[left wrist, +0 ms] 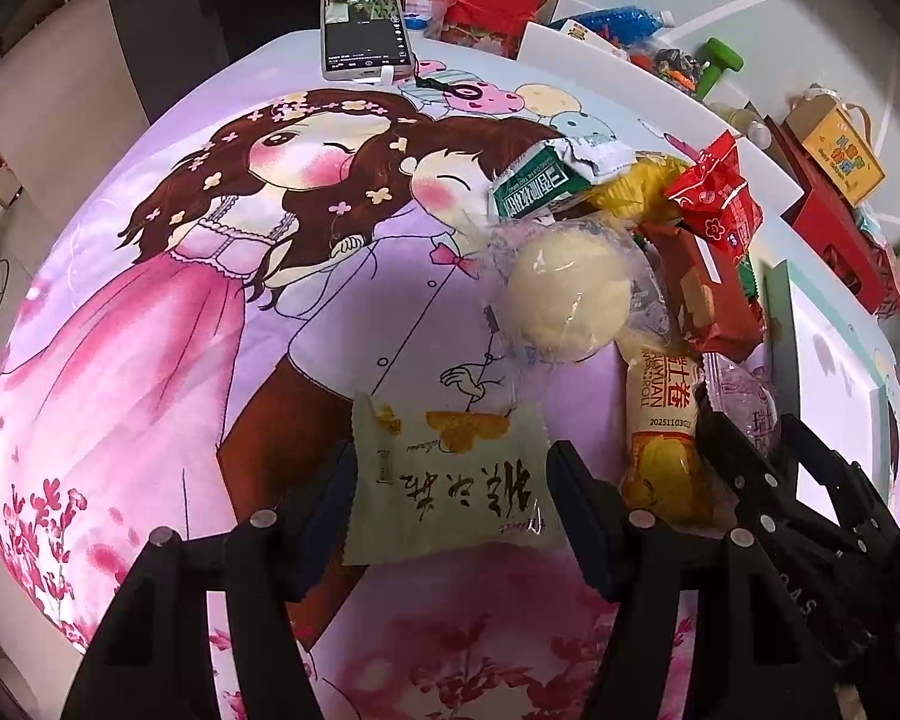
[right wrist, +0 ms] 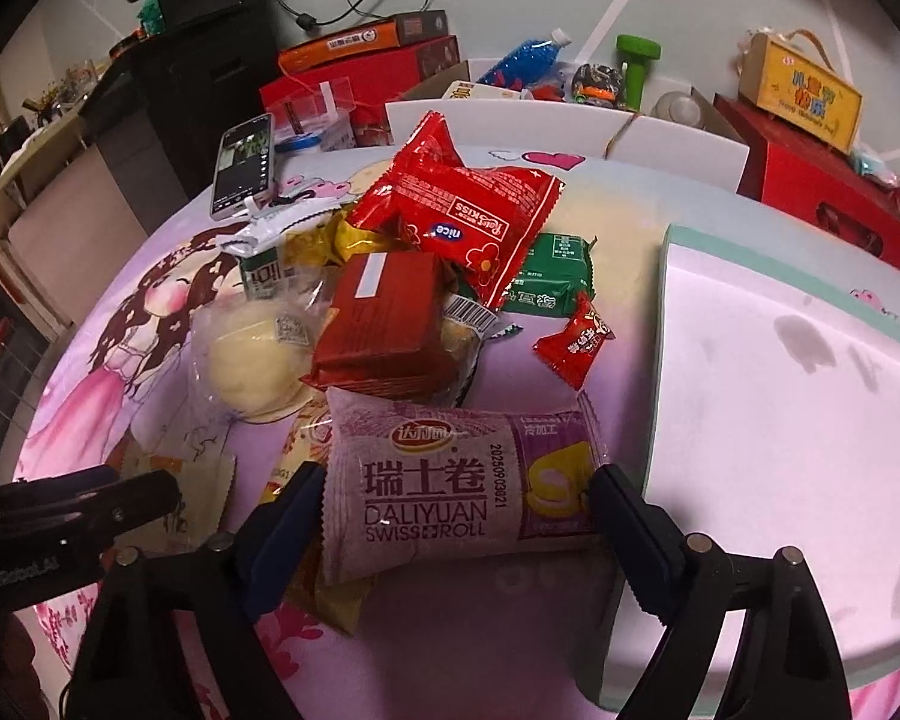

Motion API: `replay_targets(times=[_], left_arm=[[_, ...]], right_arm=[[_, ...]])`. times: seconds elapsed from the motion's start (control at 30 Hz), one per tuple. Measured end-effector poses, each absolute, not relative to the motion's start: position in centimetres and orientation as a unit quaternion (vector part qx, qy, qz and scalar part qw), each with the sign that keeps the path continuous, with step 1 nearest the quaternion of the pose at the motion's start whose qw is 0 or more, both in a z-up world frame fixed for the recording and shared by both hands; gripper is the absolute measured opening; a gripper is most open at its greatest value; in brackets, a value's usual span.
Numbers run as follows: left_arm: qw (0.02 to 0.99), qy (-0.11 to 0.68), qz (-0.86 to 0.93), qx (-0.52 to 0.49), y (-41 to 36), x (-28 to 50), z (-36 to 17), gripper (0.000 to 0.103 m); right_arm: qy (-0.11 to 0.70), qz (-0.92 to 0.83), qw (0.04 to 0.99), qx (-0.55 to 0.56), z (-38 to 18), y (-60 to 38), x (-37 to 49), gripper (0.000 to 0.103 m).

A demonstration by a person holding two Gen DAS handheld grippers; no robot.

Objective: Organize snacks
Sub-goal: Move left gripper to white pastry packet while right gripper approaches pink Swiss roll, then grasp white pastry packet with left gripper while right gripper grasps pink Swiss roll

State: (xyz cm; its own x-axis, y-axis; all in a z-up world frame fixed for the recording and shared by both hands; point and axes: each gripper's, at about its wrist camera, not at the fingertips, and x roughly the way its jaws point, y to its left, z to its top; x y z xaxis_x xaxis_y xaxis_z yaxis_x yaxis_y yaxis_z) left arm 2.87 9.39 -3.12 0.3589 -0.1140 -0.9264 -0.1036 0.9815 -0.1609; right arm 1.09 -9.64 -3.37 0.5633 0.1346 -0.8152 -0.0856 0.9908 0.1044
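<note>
Left hand-held gripper [left wrist: 450,483]: clamped on a cream pastry packet [left wrist: 450,480] with brush lettering, both pads tight on its side edges, packet lifted off the cloth.
Right hand-held gripper [right wrist: 456,498]: jaws set around the purple Swiss roll pack [right wrist: 450,486]; the pads sit right at its two ends, but I honestly can't tell if they're squeezing it.
Snack pile: sits on the counter [left wrist: 150,360], which has a pink cartoon cloth. There's a round bun in clear wrap [left wrist: 564,294], a yellow Swiss roll pack [left wrist: 660,420], a dark red biscuit pack [right wrist: 384,324] and a bright red Rice Kiss bag [right wrist: 468,210] on top.
Small red candy [right wrist: 573,339]: lies alone, just beside the pile.
White tray [right wrist: 780,420]: to the right of the pile.
Phone [left wrist: 363,30]: far edge, screen on.
</note>
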Motion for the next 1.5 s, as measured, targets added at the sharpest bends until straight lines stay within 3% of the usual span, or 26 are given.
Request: replay_targets(times=[0.23,0.47,0.8,1.0,1.07,1.13,1.23,1.5], left_arm=[[0.819,0.566,0.0,-0.093,9.0,2.5,-3.3,0.067],[0.809,0.583,0.001,-0.081,8.2,3.5,-4.7,0.068],[0.795,0.603,0.005,-0.065,7.0,4.6,-7.2,0.083],[0.801,0.598,0.014,-0.033,5.5,4.8,-7.6,0.084],[0.802,0.596,0.013,-0.033,5.4,4.7,-7.4,0.078],[0.806,0.591,0.007,-0.036,5.3,4.3,-6.8,0.058],[0.81,0.585,-0.006,-0.047,5.6,3.7,-6.0,0.049],[0.815,0.576,-0.01,-0.062,7.5,2.5,-4.1,0.048]], right_arm=[[0.461,0.056,0.885,0.029,-3.2,-9.8,1.0,0.081],[0.459,0.055,0.886,0.044,-2.9,-10.3,0.8,0.079],[0.459,0.052,0.886,0.039,-3.0,-10.1,0.7,0.079],[0.459,0.052,0.886,0.036,-3.0,-10.0,0.7,0.079],[0.459,0.052,0.886,0.035,-3.1,-10.0,0.7,0.079],[0.459,0.052,0.886,0.035,-3.0,-9.9,0.7,0.079],[0.458,0.053,0.887,0.038,-2.8,-10.1,0.6,0.078],[0.445,0.06,0.892,0.049,-1.7,-10.3,0.0,0.078]])
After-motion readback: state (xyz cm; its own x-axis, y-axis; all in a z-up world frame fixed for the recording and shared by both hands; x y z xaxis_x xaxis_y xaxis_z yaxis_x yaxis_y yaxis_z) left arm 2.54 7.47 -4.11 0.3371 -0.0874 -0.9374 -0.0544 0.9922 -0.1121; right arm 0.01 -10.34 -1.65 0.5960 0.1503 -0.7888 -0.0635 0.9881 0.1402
